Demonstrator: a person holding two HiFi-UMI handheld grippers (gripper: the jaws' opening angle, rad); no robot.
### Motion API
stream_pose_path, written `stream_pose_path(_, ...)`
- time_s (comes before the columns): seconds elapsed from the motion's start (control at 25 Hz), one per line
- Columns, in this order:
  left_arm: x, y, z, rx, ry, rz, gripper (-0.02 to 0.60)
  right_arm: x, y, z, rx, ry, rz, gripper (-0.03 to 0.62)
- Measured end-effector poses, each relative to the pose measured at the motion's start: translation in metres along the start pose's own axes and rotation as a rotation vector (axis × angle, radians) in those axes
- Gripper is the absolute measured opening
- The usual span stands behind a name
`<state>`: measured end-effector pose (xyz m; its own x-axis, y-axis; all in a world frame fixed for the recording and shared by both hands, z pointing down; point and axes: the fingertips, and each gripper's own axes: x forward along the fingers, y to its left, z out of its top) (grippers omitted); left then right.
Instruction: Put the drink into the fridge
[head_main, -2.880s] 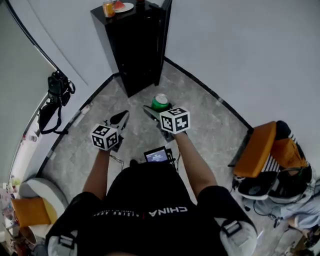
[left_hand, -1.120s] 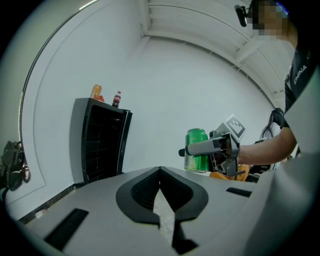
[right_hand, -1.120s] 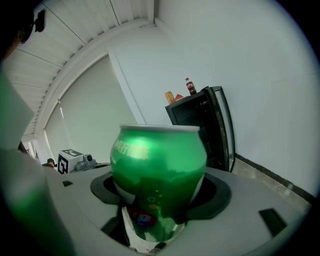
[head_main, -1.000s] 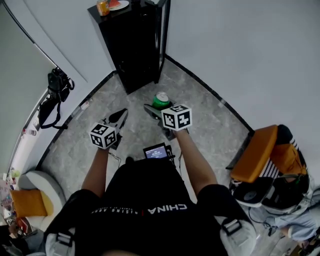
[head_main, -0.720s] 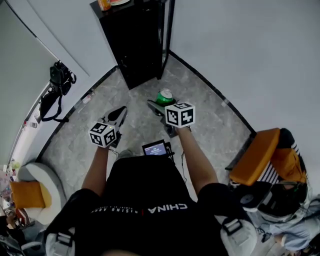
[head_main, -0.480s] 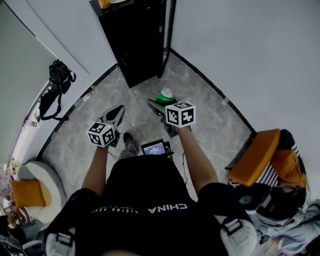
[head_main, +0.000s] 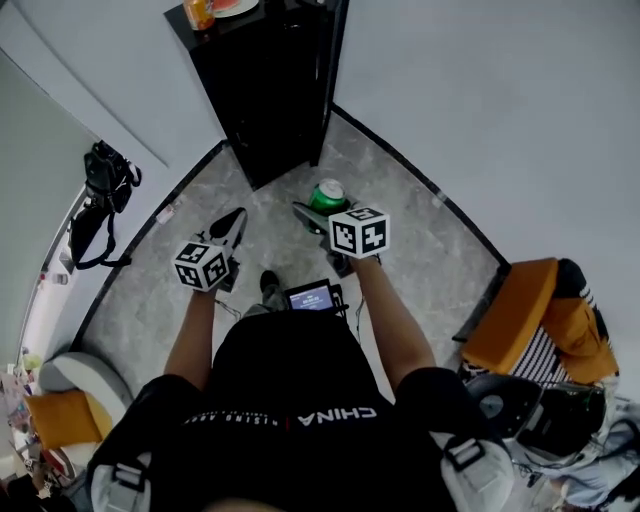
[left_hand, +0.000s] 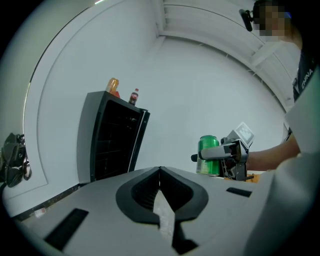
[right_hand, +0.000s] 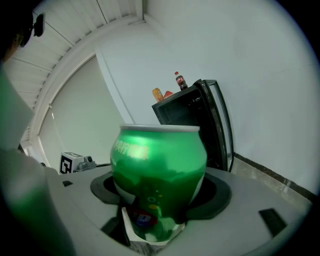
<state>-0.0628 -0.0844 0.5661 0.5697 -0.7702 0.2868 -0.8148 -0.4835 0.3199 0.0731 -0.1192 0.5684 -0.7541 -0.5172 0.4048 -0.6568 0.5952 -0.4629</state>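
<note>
A green drink can (head_main: 327, 195) (right_hand: 157, 175) (left_hand: 208, 155) is held upright above the floor by my right gripper (head_main: 316, 210), which is shut on it. My left gripper (head_main: 231, 228) hangs beside it to the left, jaws shut together with nothing between them. The tall black fridge (head_main: 270, 85) (left_hand: 111, 135) (right_hand: 197, 120) stands in the corner ahead, a short way beyond both grippers. Its glass door looks shut in the left gripper view.
On the fridge top sit an orange bottle (head_main: 198, 13), a plate (head_main: 236, 8) and a small cola bottle (left_hand: 133, 96). A black bag (head_main: 100, 190) hangs on the left wall. An orange chair (head_main: 525, 310) stands at the right. A dark skirting strip runs along both walls.
The view has shifted slightly as I step toward the fridge; a foot now shows below the left gripper. Both grippers keep their hold and spacing.
</note>
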Motion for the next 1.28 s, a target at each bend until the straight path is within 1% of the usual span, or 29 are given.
stream_pose_path(0.16, 0.016, 0.031, 0.022, 0.021, 0.002, -0.041, 0.012, 0.028, -0.004, 0.028, 0.002, -0.023, -0.036, 0.344)
stream_pose_path(0.32, 0.027, 0.063, 0.039, 0.04, 0.02, -0.078, 0.012, 0.057, -0.006, 0.052, 0.014, -0.046, -0.068, 0.344)
stream_pose_path(0.52, 0.034, 0.107, 0.057, 0.031, 0.021, -0.095, 0.012, 0.087, -0.004, 0.063, 0.025, -0.05, -0.101, 0.344)
stream_pose_path(0.68, 0.042, 0.121, 0.064, 0.025, 0.001, -0.108, 0.012, 0.099, -0.006, 0.067, 0.028, -0.046, -0.127, 0.344)
stream_pose_path(0.84, 0.051, 0.122, 0.055, 0.028, 0.03, -0.138, 0.012, 0.112, -0.013, 0.066, 0.039, -0.029, -0.133, 0.344)
stream_pose_path(0.96, 0.062, 0.13, 0.057, 0.029, 0.044, -0.13, 0.012, 0.127, -0.02, 0.073, 0.042, -0.016, -0.116, 0.344)
stream_pose_path(1.12, 0.075, 0.141, 0.063, 0.024, 0.039, -0.091, 0.012, 0.142, -0.03, 0.082, 0.026, 0.004, -0.083, 0.344)
stream_pose_path(1.28, 0.093, 0.149, 0.076, 0.023, 0.039, -0.058, 0.012, 0.154, -0.048, 0.105, 0.025, 0.006, -0.054, 0.344)
